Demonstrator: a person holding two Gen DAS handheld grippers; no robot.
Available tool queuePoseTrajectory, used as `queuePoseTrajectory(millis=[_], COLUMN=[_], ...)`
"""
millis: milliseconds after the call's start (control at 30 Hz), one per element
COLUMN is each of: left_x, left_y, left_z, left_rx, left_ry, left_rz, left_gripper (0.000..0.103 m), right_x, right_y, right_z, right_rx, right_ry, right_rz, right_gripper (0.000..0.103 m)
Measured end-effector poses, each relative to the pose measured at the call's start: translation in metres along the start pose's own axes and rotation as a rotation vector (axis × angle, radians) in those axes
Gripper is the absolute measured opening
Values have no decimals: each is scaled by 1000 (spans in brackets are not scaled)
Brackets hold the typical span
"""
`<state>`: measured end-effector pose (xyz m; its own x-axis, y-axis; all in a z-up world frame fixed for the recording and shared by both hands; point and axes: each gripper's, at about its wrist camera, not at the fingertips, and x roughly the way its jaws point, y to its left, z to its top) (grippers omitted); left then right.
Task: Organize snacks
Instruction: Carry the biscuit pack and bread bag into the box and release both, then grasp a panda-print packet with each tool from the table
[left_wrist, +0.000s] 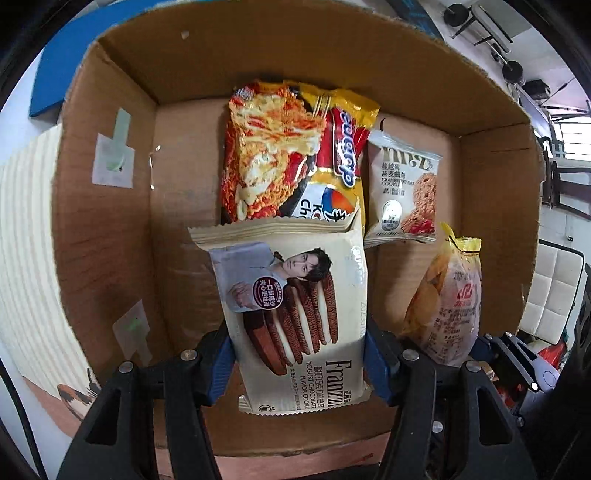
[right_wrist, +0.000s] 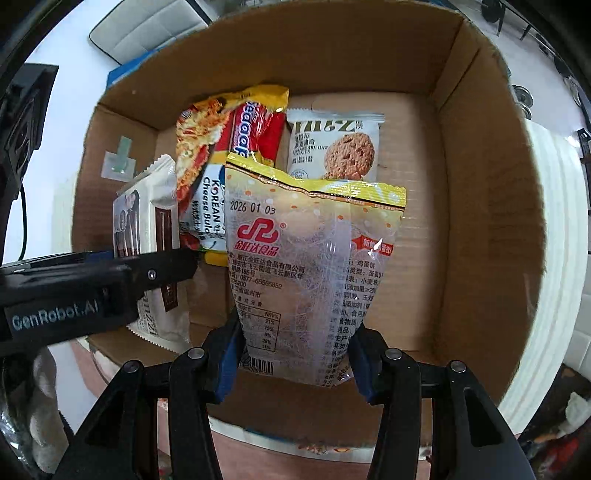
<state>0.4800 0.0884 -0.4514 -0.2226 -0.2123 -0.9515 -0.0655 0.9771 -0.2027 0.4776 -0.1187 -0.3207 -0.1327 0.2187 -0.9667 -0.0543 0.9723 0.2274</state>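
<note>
My left gripper (left_wrist: 299, 363) is shut on a cream Franzzi chocolate cookie pack (left_wrist: 295, 302) and holds it over the open cardboard box (left_wrist: 107, 206). My right gripper (right_wrist: 295, 365) is shut on a clear and yellow egg-cake bag (right_wrist: 310, 266), also over the box (right_wrist: 491, 221). A red and yellow Korean cheese noodle pack (left_wrist: 284, 155) and a white cranberry oat cookie pack (left_wrist: 404, 192) lie on the box floor. The noodle pack (right_wrist: 225, 147) and oat cookie pack (right_wrist: 340, 147) also show in the right wrist view, beyond the bag. The left gripper's arm (right_wrist: 92, 284) with the Franzzi pack (right_wrist: 147, 221) is at the left there.
The box stands on a pale round surface (right_wrist: 554, 258). The box walls rise on all sides around the packs. A blue item (left_wrist: 59, 74) lies behind the box at the far left. Chairs and equipment stand in the background at the right (left_wrist: 554, 258).
</note>
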Motion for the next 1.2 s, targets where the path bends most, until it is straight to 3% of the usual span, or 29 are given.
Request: queuePoseTrajectory(millis=[67,133,167,233,300,567,900,1100,1200], left_x=[5,8,7,4,-3,-36,-95,-104,-86], left_y=[1,1,1,0,1,3,-8,34,70], left_z=[-2,-5,-8,-12,-12,-23,-69,-132,-170], left_rx=[-6,2,6,24,31,25,42,-84,-226], left_ry=[24,37,28,10,-8,-105,-323,-372,-341], left_rz=[2,15,32,57,76,49,18,-25,-72], left_gripper=[60,61,63,84,89,92,92,92,92], right_x=[7,12,13,12,13,2,-54,-74,-67], right_y=[1,2,3,2,0,9,19,3,-7], right_z=[2,5,6,8,9,7,-34,-87,-119], right_rx=[-13,-30,-33,-33,-25,-50,-13,90,151], right_ry=[32,56,53,44,49,-21,-173,-226,-197], right_rz=[0,-24,-37,-51,-72,-121,11,69,114], right_gripper=[58,79,96,97,97,98,99,99,99])
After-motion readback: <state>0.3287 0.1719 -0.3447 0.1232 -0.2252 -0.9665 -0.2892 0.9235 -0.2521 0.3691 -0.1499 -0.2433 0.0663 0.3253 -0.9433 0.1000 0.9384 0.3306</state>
